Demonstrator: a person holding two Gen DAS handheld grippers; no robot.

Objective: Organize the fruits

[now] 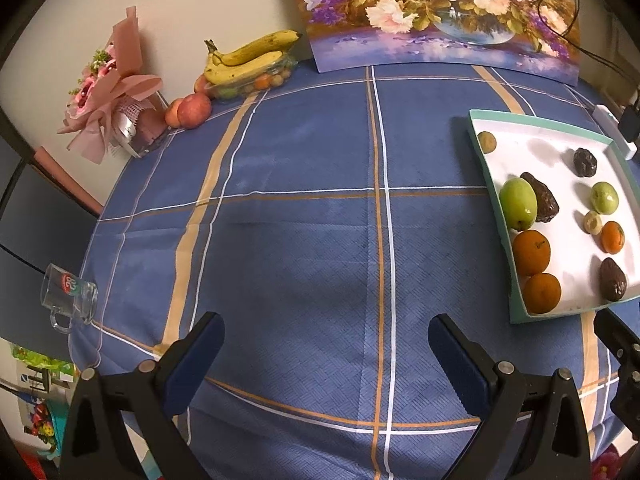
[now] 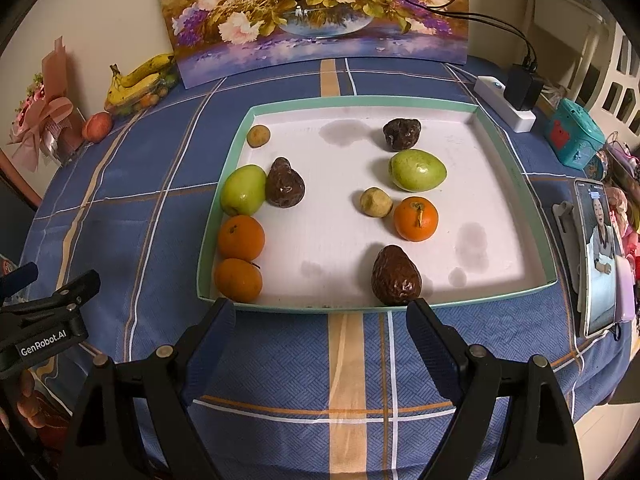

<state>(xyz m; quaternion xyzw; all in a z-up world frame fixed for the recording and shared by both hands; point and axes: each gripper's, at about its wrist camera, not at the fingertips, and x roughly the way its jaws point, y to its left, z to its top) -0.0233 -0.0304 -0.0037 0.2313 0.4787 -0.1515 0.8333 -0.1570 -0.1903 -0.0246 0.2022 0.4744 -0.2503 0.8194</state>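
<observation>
We find the fruits lying in a shallow white tray [image 2: 516, 184] with a teal rim, centre of the right wrist view. Down its left wall sit a small tan fruit [image 2: 258, 136], a green fruit [image 2: 243, 190] touching a dark wrinkled avocado [image 2: 285, 183], and two oranges [image 2: 241, 238] that touch one another. To the right lie a dark round fruit [image 2: 401, 133], a second green fruit [image 2: 417, 170] with its long axis across the frame and its tip to the right, a tan fruit [image 2: 376, 202] just beside a third orange [image 2: 416, 219] with its stem up, and a second avocado [image 2: 396, 276] at the near rim, narrow end toward the upper left.

The right gripper [image 2: 320, 320] stands wide open with nothing between its fingers, just below the tray's near rim; that avocado lies just above its right finger.

Only this view shows the phone [image 2: 598, 256] at the right edge and the power strip [image 2: 505, 103] at upper right. The left wrist view alone shows the glass mug [image 1: 68, 298] tipped on its side at the lower left, and it crowds the tray to the right edge. The left gripper [image 1: 326, 334] is open too, over bare blue checked cloth on the desk [image 1: 300, 220], well to the left of the tray. Bananas [image 1: 248, 58] lie at the upper left in both views
</observation>
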